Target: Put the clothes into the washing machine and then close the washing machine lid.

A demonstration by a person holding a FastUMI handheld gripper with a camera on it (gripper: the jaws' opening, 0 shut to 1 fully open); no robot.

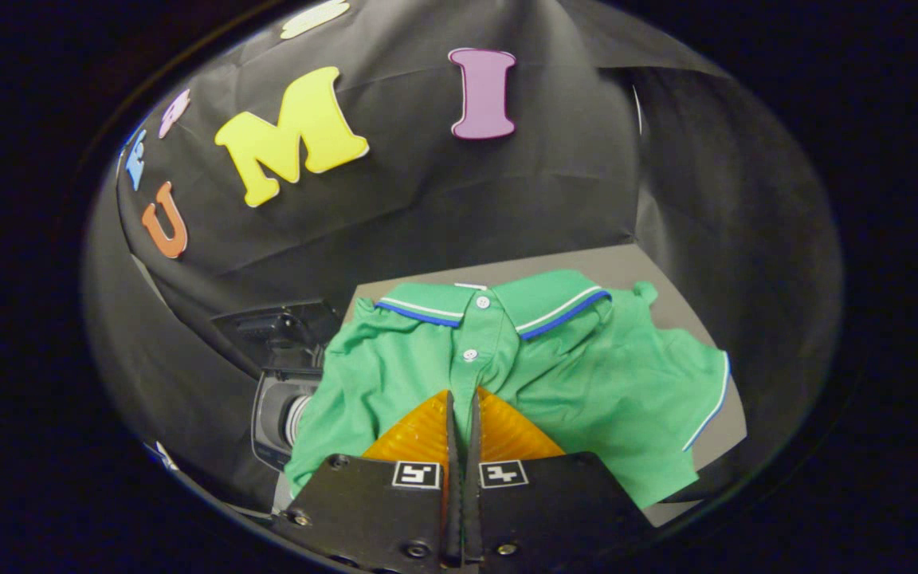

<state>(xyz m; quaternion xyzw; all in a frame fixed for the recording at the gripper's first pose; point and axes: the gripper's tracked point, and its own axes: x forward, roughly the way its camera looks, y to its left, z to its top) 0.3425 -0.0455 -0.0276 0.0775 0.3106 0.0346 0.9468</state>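
A green polo shirt (586, 383) with blue and white trim on its collar and sleeve spreads out just ahead of my fingers. My gripper (464, 395) is shut on it, with a fold of the button placket pinched between the fingertips. The shirt's left side drapes over part of a small washing machine (276, 410) that stands to the left of the fingers. The machine's dark lid (276, 323) is raised behind it. The drum opening is mostly hidden by the cloth.
A grey tabletop (626, 271) shows beyond the collar and under the shirt's right sleeve. Black cloth walls close in behind and to the right of the table.
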